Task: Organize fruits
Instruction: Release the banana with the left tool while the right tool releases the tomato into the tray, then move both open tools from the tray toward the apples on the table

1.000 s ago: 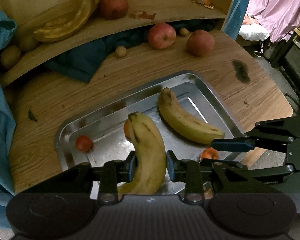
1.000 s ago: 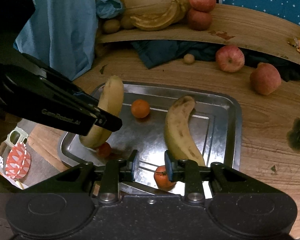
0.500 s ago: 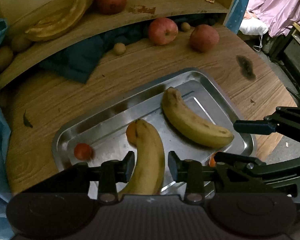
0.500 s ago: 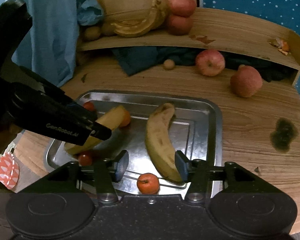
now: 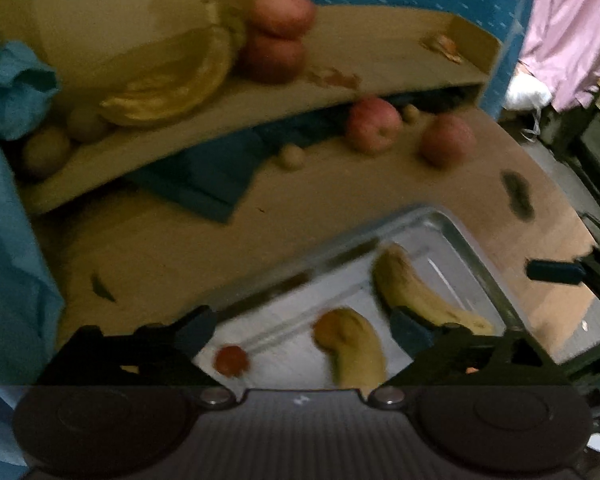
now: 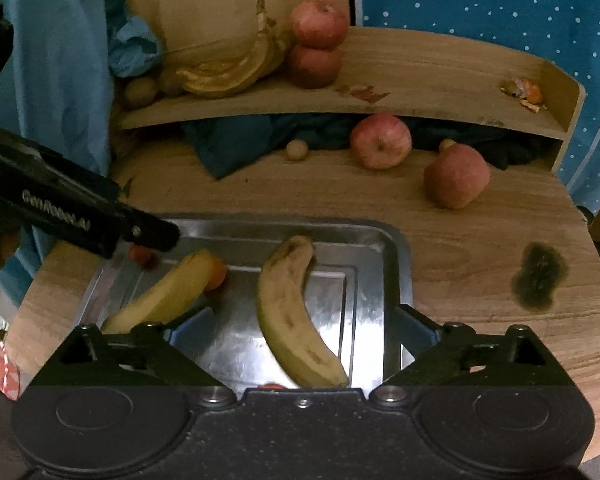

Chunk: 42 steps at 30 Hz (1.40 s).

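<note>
Two bananas lie in a metal tray on a wooden table: the left banana leans against a small orange fruit, the right banana rests alone near the middle. A small red fruit sits at the tray's far left. Two apples lie loose on the table behind the tray, and two more are stacked on a shelf beside a bunch of bananas. The left gripper hangs above the tray with its fingers spread wide, holding nothing. The right gripper is likewise wide apart and empty.
</note>
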### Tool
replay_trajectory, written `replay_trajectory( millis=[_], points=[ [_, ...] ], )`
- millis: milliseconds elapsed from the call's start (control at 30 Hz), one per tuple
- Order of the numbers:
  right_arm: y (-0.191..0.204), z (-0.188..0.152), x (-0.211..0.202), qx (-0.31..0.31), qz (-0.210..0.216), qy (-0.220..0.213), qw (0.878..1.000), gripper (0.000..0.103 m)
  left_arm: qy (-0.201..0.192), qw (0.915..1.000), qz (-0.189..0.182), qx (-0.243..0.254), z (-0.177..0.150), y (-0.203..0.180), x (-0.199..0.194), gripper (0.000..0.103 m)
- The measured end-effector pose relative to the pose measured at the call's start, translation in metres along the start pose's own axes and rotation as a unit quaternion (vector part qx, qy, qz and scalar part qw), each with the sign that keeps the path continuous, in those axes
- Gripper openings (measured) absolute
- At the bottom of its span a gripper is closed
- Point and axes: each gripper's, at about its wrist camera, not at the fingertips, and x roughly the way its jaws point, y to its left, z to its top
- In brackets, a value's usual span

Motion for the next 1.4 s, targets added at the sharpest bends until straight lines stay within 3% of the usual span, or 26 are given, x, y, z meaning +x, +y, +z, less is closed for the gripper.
replay_trajectory(
  millis=[267, 600, 867, 1033, 1400],
  points=[
    [0.004, 0.013, 0.008, 0.009, -0.035, -0.008, 0.999, 0.100, -0.015, 0.9992, 0.036, -0.012, 0.021, 0.033, 0.011, 0.103],
    [0.005, 0.021, 0.011, 0.034, -0.098, -0.011, 0.994, 0.102, -0.028, 0.9992, 0.027, 0.006, 0.043, 0.049, 0.027, 0.103],
    [-0.013, 0.025, 0.001, 0.077, -0.159, -0.037, 0.984, 0.102, -0.029, 0.9994, 0.018, -0.001, 0.053, 0.053, 0.037, 0.103],
    [-0.015, 0.027, 0.008, 0.078, -0.147, -0.032, 0.986, 0.102, -0.022, 0.9996, 0.009, -0.018, 0.056, 0.054, 0.041, 0.103],
    [-0.019, 0.050, 0.050, 0.032, -0.067, -0.007, 0.997, 0.102, -0.004, 0.9988, 0.015, -0.046, 0.075, 0.041, 0.060, 0.103]
  ],
)
